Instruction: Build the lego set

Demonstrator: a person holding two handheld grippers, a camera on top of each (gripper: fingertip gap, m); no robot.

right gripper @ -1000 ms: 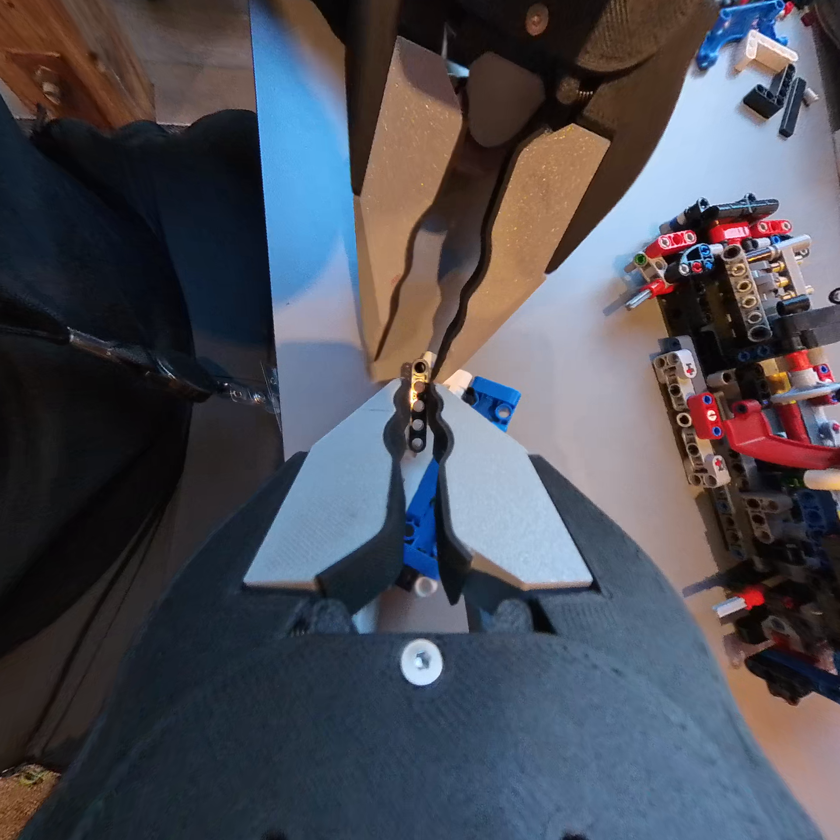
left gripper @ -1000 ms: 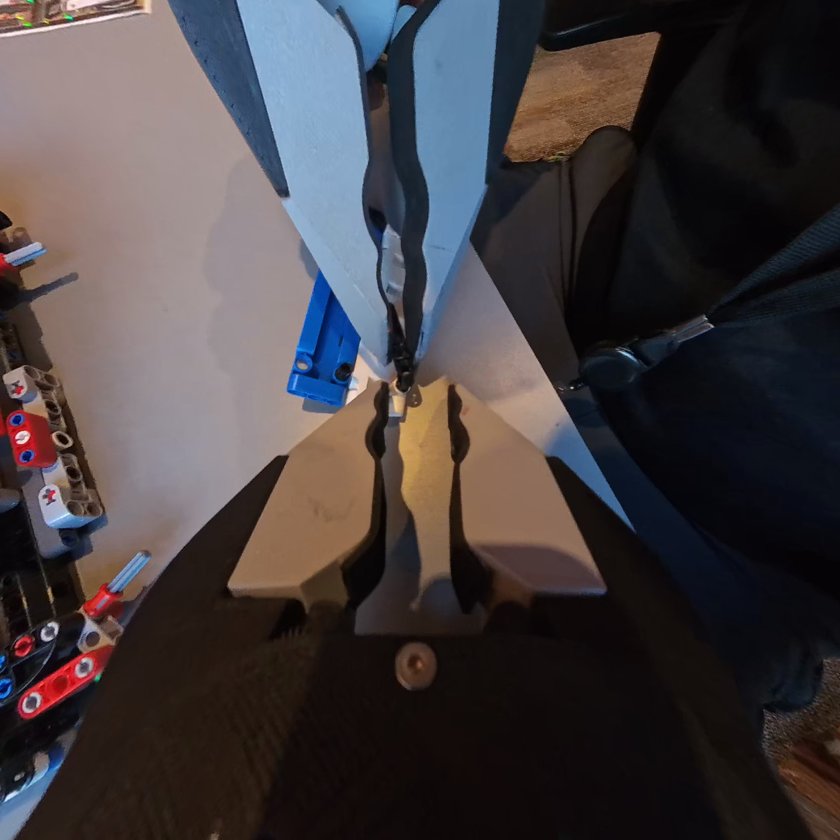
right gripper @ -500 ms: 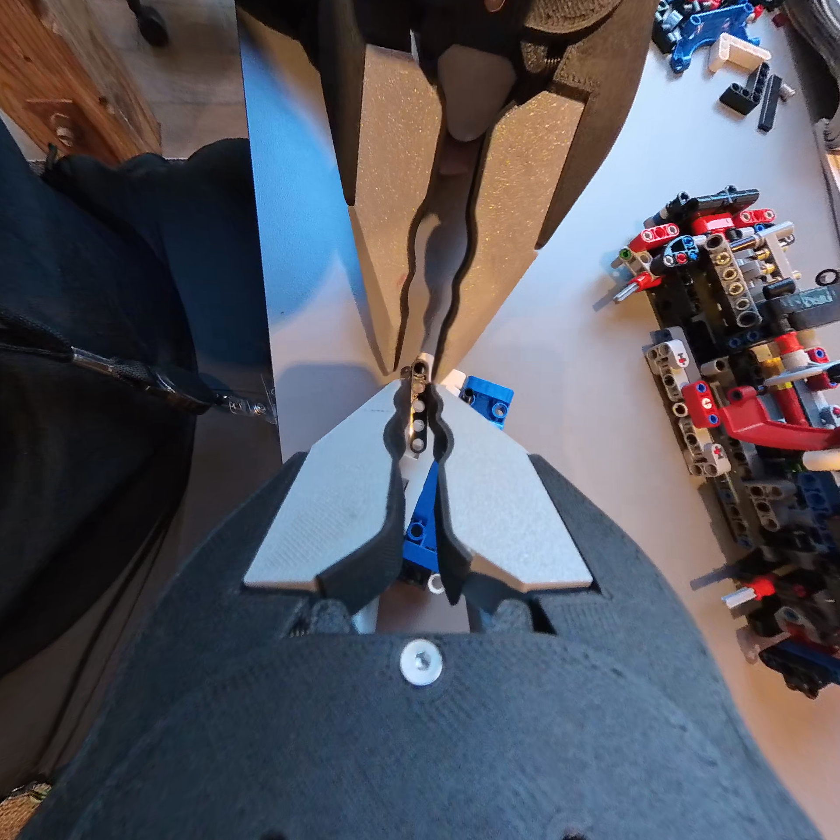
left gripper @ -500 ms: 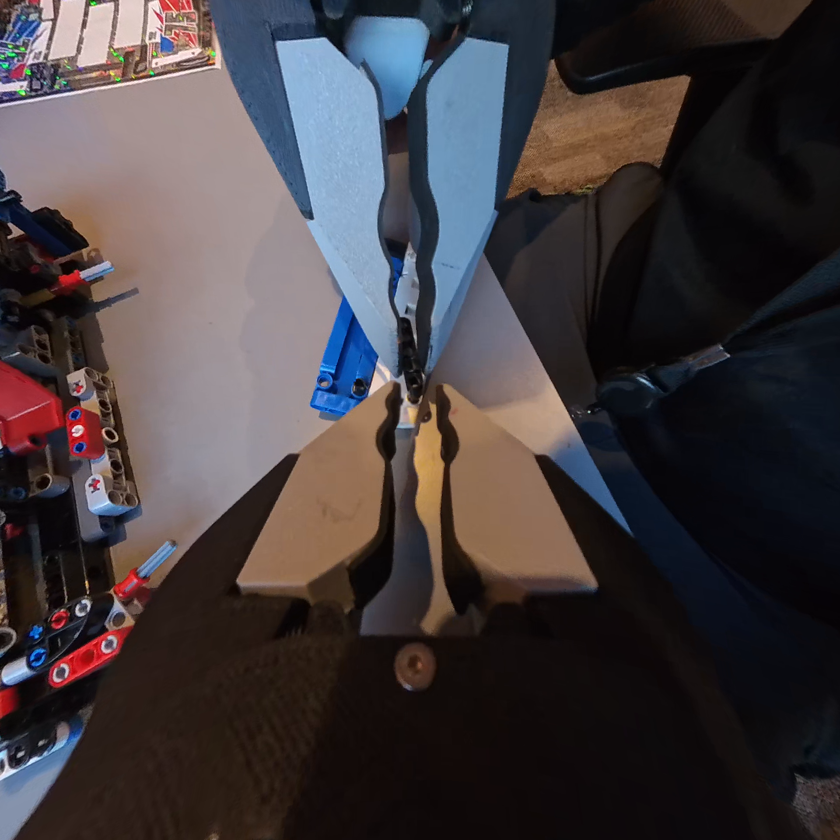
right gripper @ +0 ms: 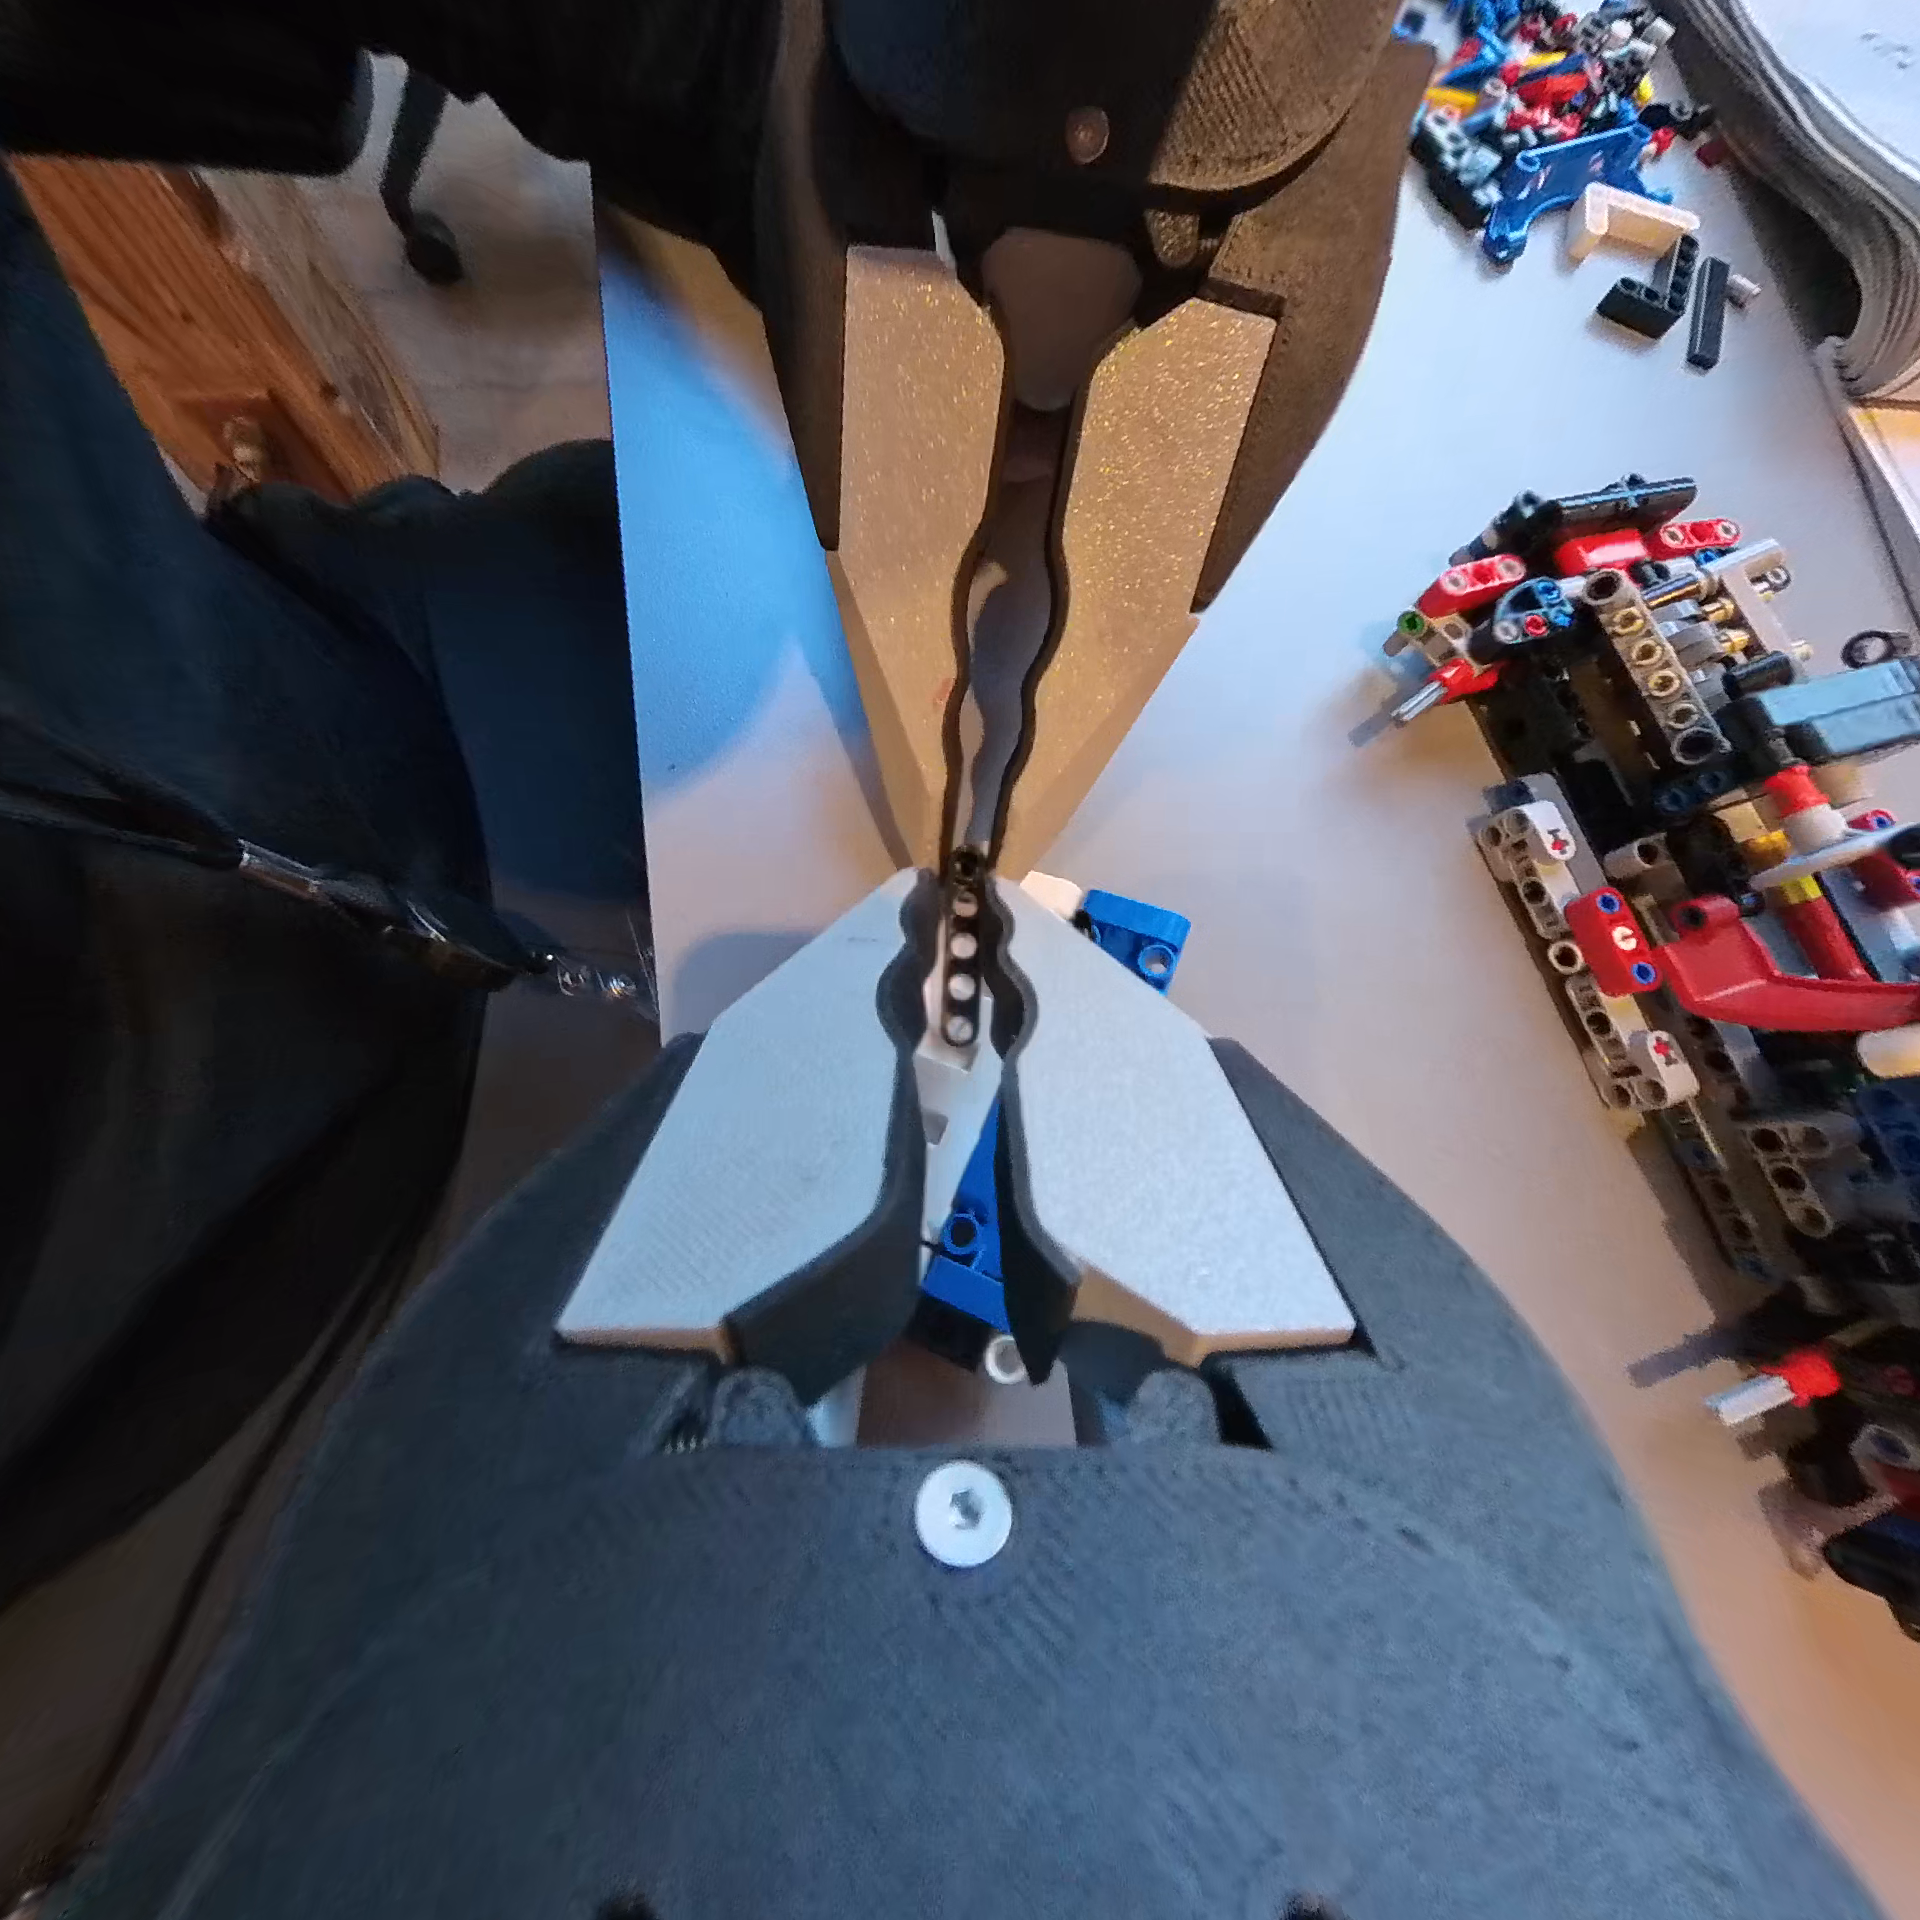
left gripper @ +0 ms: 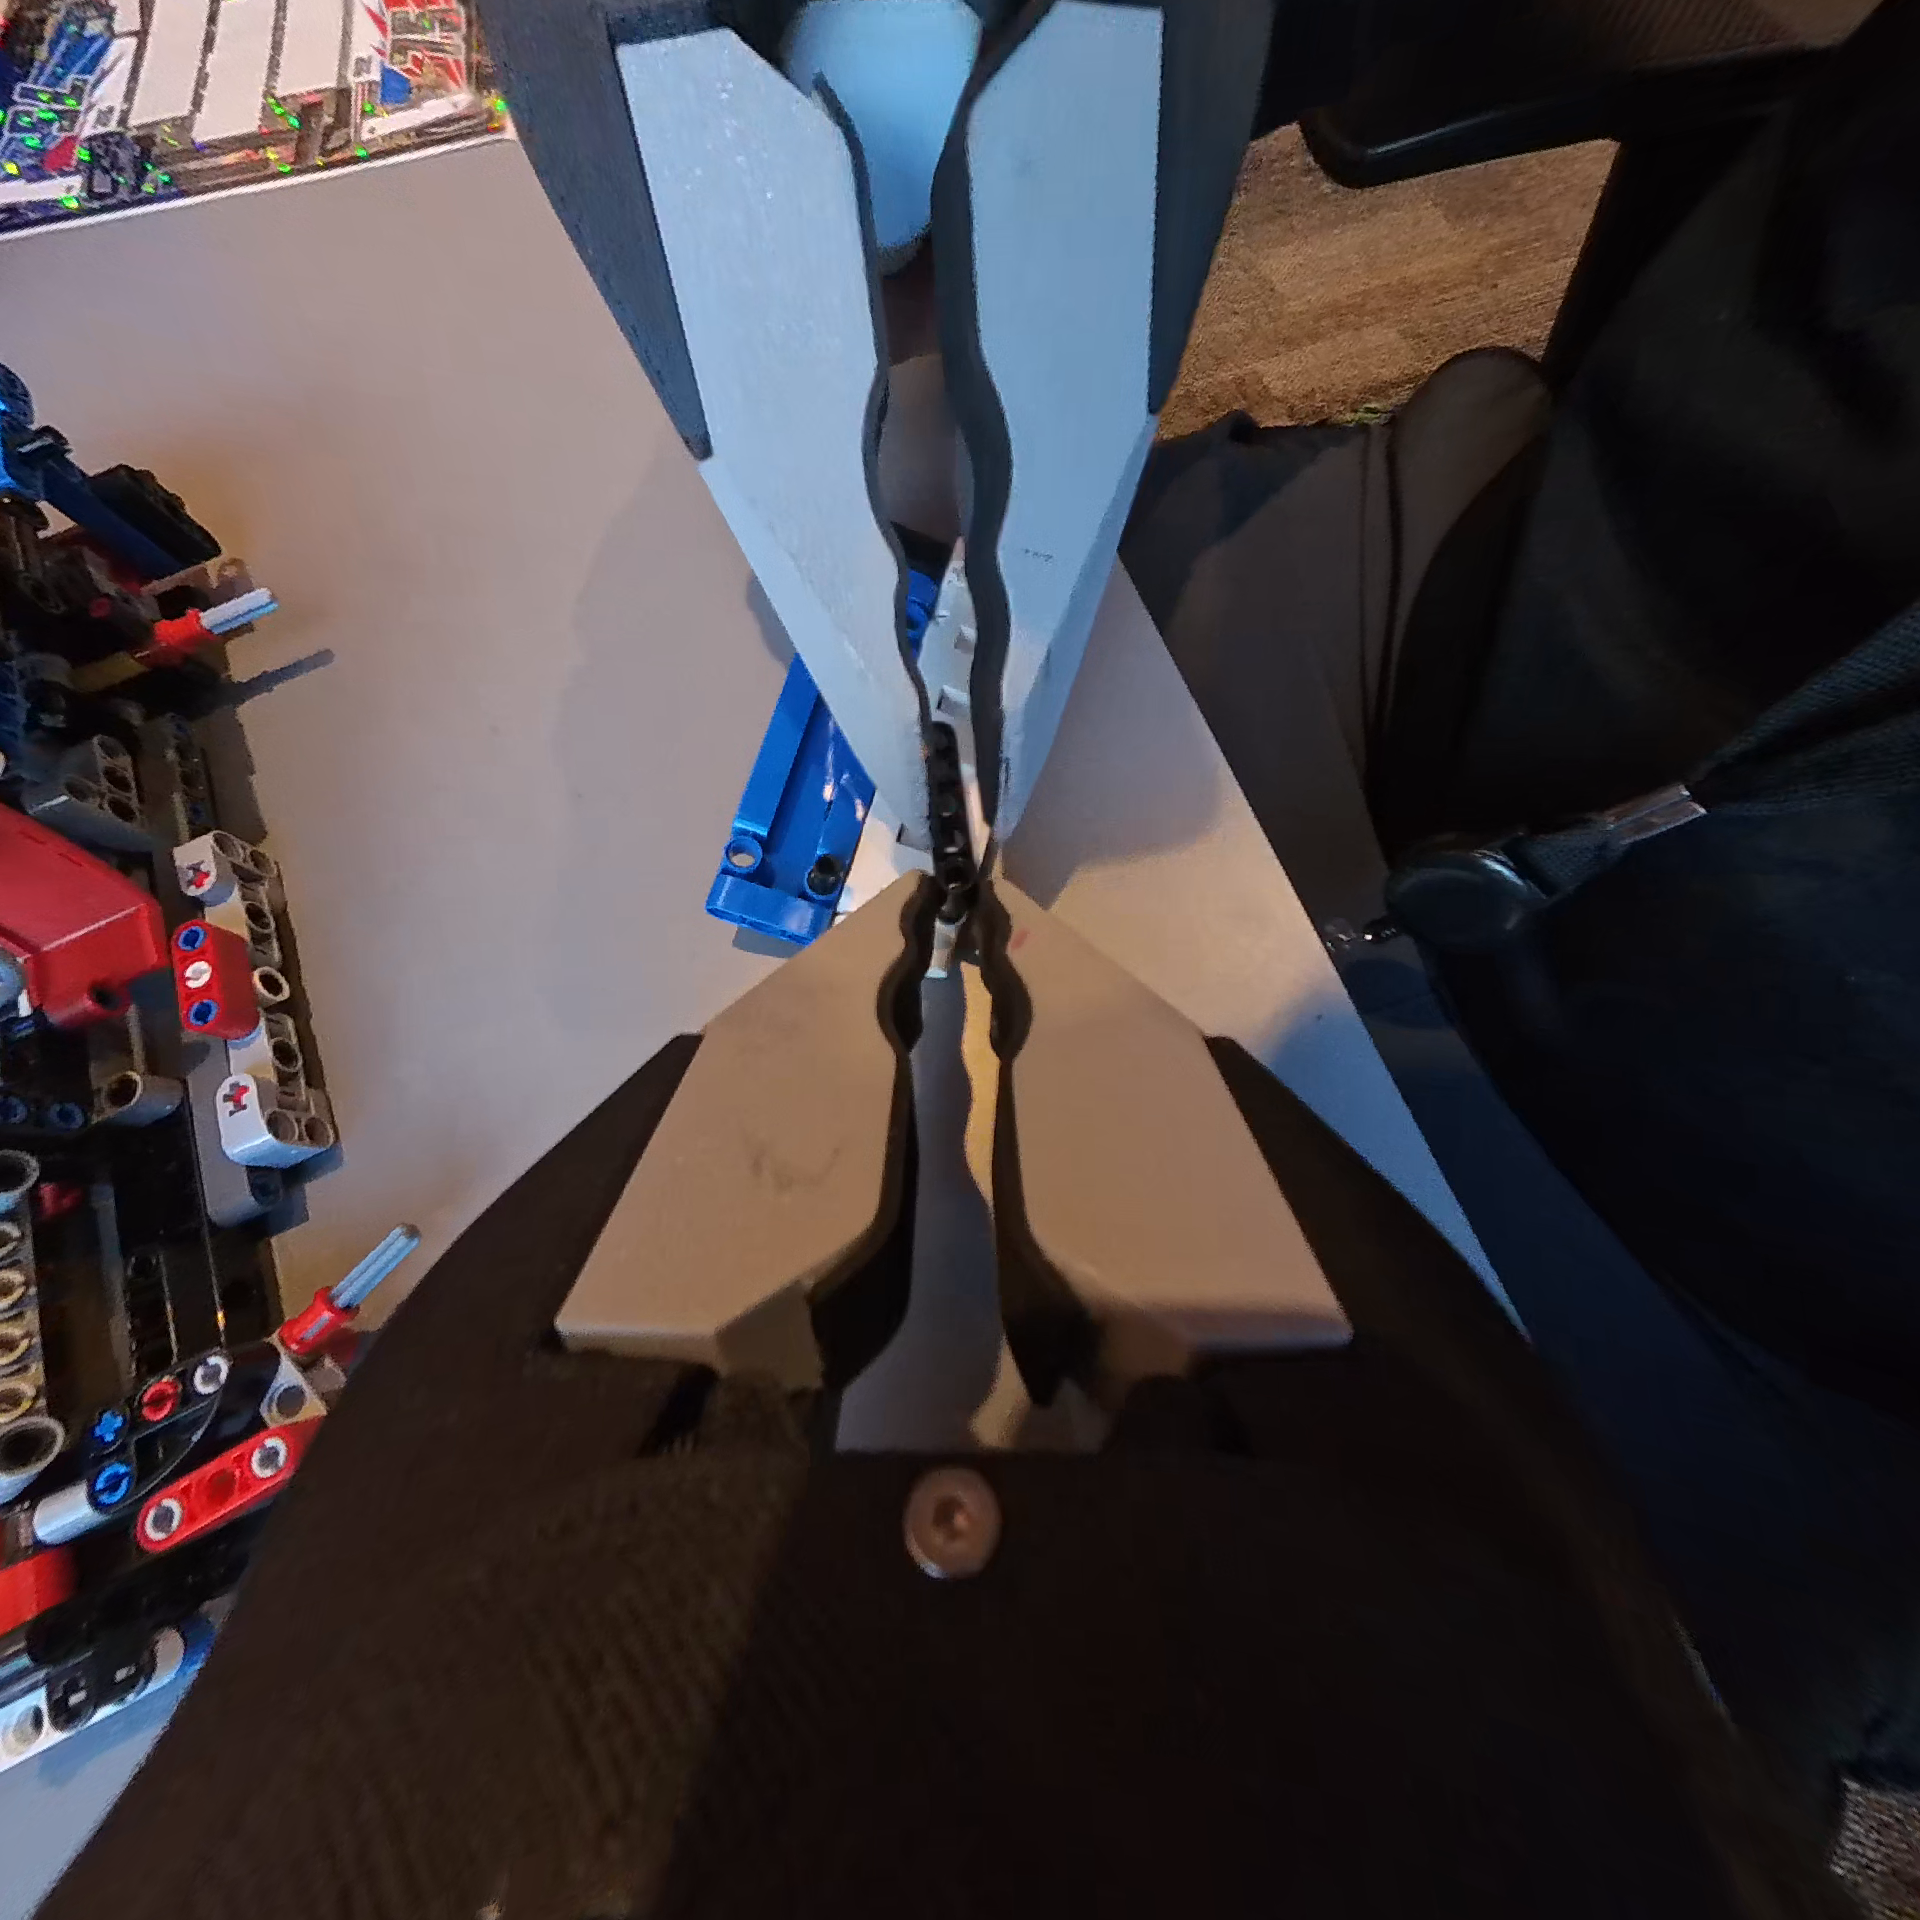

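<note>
A black perforated lego beam (right gripper: pixel 958 961) sits pinched between the fingertips of the right gripper (right gripper: pixel 961 971), its row of holes facing up, with a white piece (right gripper: pixel 948 1091) and a blue lego panel (right gripper: pixel 971 1236) attached behind it, deeper between the same fingers. The right gripper's jaws are nearly together, clamped on this small sub-assembly. Tip to tip against it comes the left gripper (left gripper: pixel 951 935), whose jaws are also drawn close — they pinch a small light-grey pin (left gripper: pixel 943 943) at the far end of the black beam, though whether the pin is seated in the beam cannot be told. In the left wrist view the blue panel (left gripper: pixel 795 821) sticks out to the left of the right gripper's fingers, above the white table (left gripper: pixel 468 623). Well off to the left gripper's left lies the large partly built model (left gripper: pixel 114 1039) in red, black and grey; the right wrist view shows that model (right gripper: pixel 1714 883) to the right, with a heap of loose bricks (right gripper: pixel 1558 135) farther beyond.
</note>
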